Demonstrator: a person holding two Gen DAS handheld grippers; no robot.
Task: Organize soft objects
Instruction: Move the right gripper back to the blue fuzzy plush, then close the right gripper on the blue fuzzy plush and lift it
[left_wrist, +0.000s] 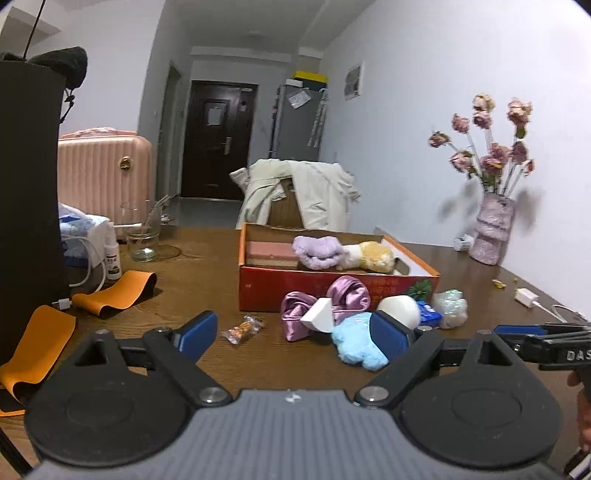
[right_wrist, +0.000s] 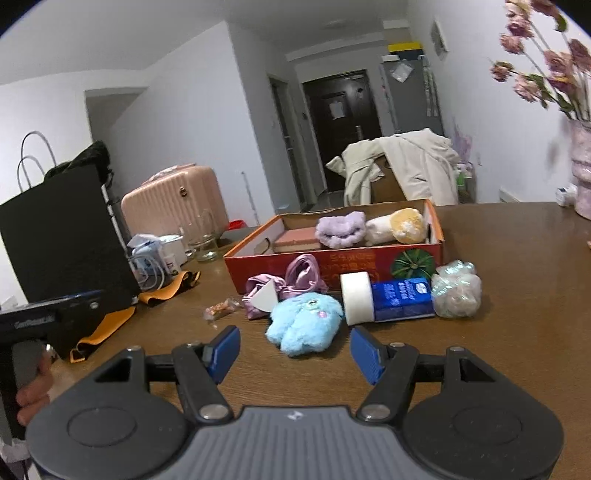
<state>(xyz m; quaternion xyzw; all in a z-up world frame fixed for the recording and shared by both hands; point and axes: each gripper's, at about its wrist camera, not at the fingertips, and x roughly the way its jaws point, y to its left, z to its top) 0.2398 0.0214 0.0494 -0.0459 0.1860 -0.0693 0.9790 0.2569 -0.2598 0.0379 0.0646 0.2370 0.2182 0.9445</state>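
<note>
At the centre of the right wrist frame, a fluffy light-blue plush toy (right_wrist: 303, 323) was seen on the brown wooden table (right_wrist: 498, 314), just beyond the right gripper (right_wrist: 294, 350), jaws apart and empty. The left gripper (left_wrist: 295, 334) was likewise held wide apart, nothing clamped, below the red cardboard box (left_wrist: 295, 284).

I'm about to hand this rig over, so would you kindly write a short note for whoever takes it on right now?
Left gripper: open, empty, low over the brown wooden table.
Right gripper: open, empty, lined up with the fluffy light-blue plush toy, not touching it.
Done: the lilac fuzzy cloth and the cream-and-yellow plush toy lie in the red cardboard box.
Left: the blue plush, the shiny purple satin cloth and the pale mesh bath puff lie on the table in front of the box.
</note>
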